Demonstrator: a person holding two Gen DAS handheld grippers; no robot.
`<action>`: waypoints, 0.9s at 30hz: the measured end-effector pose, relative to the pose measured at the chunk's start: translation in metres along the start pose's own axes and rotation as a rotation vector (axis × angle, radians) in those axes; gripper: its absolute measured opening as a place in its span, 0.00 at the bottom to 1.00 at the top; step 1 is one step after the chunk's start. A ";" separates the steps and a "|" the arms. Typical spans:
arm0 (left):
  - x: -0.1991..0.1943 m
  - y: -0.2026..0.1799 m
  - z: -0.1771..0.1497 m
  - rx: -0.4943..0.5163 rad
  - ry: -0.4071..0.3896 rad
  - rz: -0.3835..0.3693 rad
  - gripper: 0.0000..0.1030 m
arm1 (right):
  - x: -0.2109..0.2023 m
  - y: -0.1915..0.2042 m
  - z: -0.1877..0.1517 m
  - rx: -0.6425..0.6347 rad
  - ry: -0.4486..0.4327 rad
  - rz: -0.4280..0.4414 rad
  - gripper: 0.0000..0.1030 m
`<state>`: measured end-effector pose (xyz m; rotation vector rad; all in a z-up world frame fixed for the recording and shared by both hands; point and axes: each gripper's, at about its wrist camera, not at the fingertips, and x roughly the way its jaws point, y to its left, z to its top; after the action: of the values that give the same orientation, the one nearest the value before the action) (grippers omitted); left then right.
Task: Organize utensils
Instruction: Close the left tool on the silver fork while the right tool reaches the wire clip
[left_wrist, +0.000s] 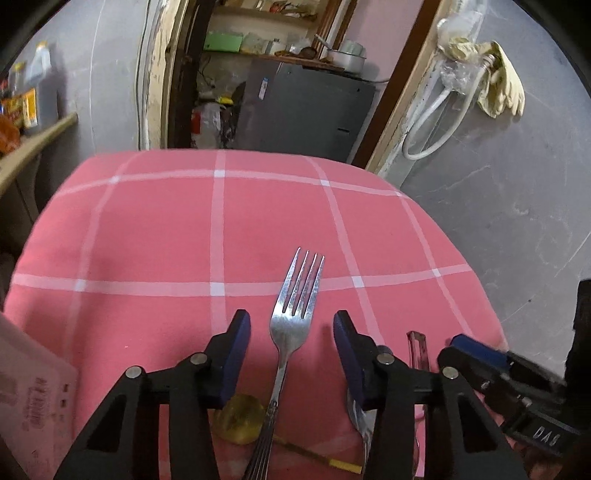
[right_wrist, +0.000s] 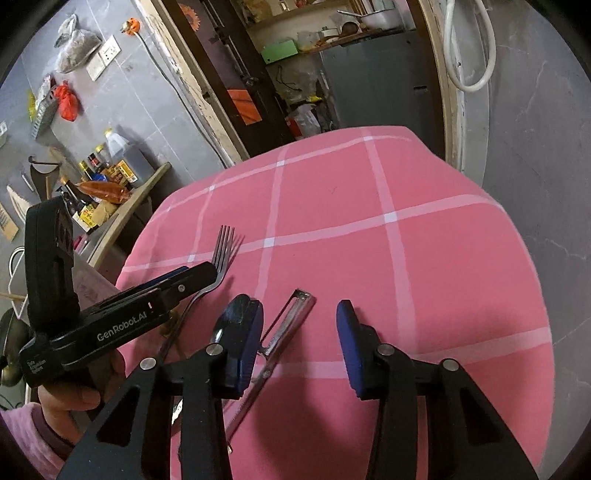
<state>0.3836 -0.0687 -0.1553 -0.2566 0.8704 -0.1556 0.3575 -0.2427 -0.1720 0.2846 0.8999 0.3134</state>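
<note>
A steel fork lies on the pink checked tablecloth, tines pointing away. My left gripper straddles its neck, jaws apart and clear of the metal; the same gripper shows from the side over the fork. A peeler with a clear handle lies between the jaws of my right gripper, close to the left finger, untouched by the right pad. A dark spoon is half hidden under that left finger. A gold spoon lies under the fork handle.
A pink-white box sits at the table's left edge. A shelf with bottles stands left of the table. Grey floor lies past the cloth's far and right edges. A hand in a pink sleeve holds the left gripper.
</note>
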 end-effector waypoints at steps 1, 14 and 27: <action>0.002 0.002 0.001 -0.009 0.008 -0.007 0.39 | 0.002 0.003 -0.001 -0.001 0.004 -0.002 0.36; 0.025 0.007 0.021 -0.043 0.037 -0.097 0.36 | 0.016 0.025 0.004 -0.053 0.070 -0.131 0.36; 0.025 -0.010 0.025 0.088 0.071 0.018 0.23 | 0.003 0.023 0.002 -0.023 0.093 -0.154 0.16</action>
<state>0.4180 -0.0806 -0.1555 -0.1619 0.9333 -0.1867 0.3572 -0.2210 -0.1644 0.1797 1.0036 0.1958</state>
